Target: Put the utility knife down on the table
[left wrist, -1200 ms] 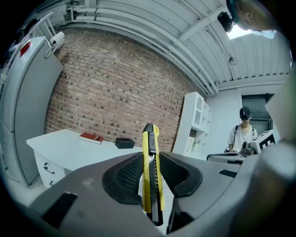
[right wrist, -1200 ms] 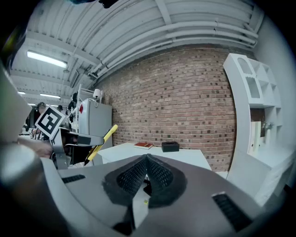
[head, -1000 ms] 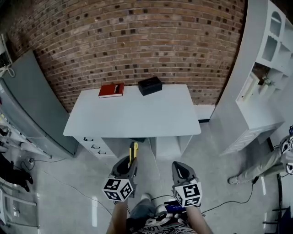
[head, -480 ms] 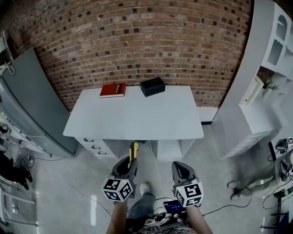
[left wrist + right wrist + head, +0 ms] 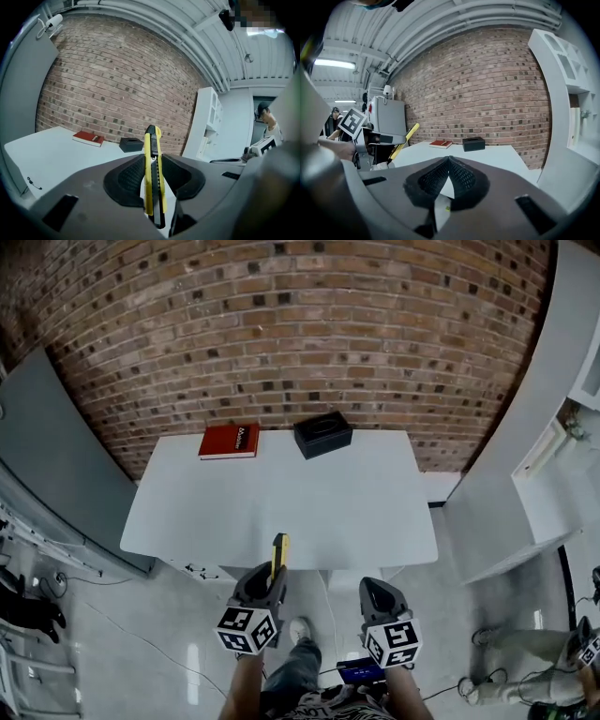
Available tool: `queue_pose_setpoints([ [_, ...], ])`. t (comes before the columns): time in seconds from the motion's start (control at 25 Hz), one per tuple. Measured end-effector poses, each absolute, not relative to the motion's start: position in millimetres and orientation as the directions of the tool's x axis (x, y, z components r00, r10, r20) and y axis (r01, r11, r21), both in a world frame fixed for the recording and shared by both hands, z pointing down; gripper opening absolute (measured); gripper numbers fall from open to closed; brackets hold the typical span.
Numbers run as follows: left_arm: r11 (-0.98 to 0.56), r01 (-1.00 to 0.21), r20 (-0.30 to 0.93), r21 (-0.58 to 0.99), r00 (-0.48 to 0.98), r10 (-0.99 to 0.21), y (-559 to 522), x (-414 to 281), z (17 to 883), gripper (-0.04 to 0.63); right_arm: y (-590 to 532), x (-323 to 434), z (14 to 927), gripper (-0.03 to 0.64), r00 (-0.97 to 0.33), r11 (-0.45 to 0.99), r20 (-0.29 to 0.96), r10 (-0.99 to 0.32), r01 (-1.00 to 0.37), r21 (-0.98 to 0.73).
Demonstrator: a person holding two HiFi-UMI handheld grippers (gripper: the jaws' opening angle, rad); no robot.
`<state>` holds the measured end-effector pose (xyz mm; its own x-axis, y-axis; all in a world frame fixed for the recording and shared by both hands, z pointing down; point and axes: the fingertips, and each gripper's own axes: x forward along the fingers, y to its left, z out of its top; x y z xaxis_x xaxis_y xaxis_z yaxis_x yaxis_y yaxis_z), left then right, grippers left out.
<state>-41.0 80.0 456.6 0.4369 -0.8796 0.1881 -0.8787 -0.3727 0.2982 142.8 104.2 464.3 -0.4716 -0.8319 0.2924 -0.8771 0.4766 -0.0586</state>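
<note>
A yellow and black utility knife (image 5: 153, 173) stands clamped between the jaws of my left gripper (image 5: 269, 579), its tip (image 5: 279, 542) just over the front edge of the white table (image 5: 281, 507). In the right gripper view the knife (image 5: 405, 139) shows as a yellow bar at the left. My right gripper (image 5: 378, 592) hangs below the table's front edge, its jaws shut with nothing between them.
At the back of the table lie a red book (image 5: 230, 441) and a black box (image 5: 322, 435), against a brick wall (image 5: 281, 334). A grey cabinet (image 5: 47, 465) stands at the left and white shelving (image 5: 562, 456) at the right. A person's legs (image 5: 525, 652) show at bottom right.
I have stepped closer to the table, so it fills more of the head view. The knife's tip now reaches the table's front edge. Both grippers keep their hold unchanged.
</note>
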Motion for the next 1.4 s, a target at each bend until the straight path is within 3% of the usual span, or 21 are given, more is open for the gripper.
queue_pose_setpoints([
  [0.52, -0.425, -0.848, 0.208, 0.317, 0.499, -0.841, -98.1, -89.2, 465.9, 0.117, -70.9, 93.4, 467.5, 0.002, -0.400, 0.413, 0.336, -0.853, -0.910, -0.038],
  [1.4, -0.411, -0.853, 0.216, 0.321, 0.488, -0.845, -141.6, -110.2, 466.9, 0.117, -115.3, 71.1, 460.0, 0.002, -0.437, 0.441, 0.313, -0.843, -0.895, -0.063],
])
